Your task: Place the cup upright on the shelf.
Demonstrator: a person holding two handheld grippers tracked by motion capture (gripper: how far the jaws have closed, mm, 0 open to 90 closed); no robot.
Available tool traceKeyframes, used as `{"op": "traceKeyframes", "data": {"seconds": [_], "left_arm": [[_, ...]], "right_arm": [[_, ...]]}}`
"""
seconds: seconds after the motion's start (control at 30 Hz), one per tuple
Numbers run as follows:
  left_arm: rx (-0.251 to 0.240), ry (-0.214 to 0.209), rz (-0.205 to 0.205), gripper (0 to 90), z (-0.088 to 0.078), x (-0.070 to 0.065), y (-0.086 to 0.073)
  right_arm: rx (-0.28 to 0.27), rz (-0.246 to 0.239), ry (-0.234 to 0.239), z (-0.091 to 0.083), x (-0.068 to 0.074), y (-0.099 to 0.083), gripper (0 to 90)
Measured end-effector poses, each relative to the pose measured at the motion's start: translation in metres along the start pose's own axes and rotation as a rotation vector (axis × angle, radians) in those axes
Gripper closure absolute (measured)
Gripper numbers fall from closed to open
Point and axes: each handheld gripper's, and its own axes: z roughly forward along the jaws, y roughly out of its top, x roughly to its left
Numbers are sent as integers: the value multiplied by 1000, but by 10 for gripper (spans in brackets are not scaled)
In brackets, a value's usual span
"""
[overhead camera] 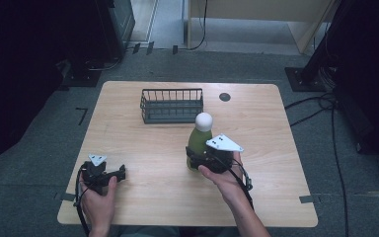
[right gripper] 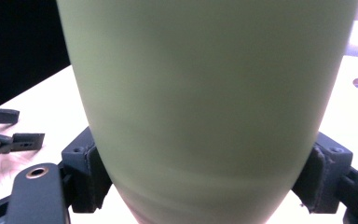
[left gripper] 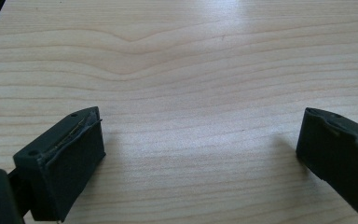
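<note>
A dark wire basket (overhead camera: pixel 171 105) stands just behind the smooth green bottle (overhead camera: pixel 199 142) (white rounded cap), which stands upright mid-table. The right gripper (overhead camera: pixel 193 159) has its jaws clamped on the bottle's base. The left gripper (overhead camera: pixel 121 173) rests near the pale wooden table's (overhead camera: pixel 143 143) front edge, jaws wide apart over bare wood.

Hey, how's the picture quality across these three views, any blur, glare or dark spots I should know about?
High view: sharp on the table, but its surroundings sink into near black. Left gripper view: bright glare washes out the far wood, and the jaws throw soft shadows. Right gripper view: the green bottle sits so close that it blurs, the tabletop behind it is overexposed, and the upper left corner is black.
</note>
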Motion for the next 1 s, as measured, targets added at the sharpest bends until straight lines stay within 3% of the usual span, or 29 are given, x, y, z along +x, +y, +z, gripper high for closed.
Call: {"op": "traceKeyframes", "data": {"seconds": [1.0], "left_arm": [[-1, -1, -3, 11, 0, 0, 0]], "right_arm": [[-10, 12, -6, 28, -4, 41, 197]]}}
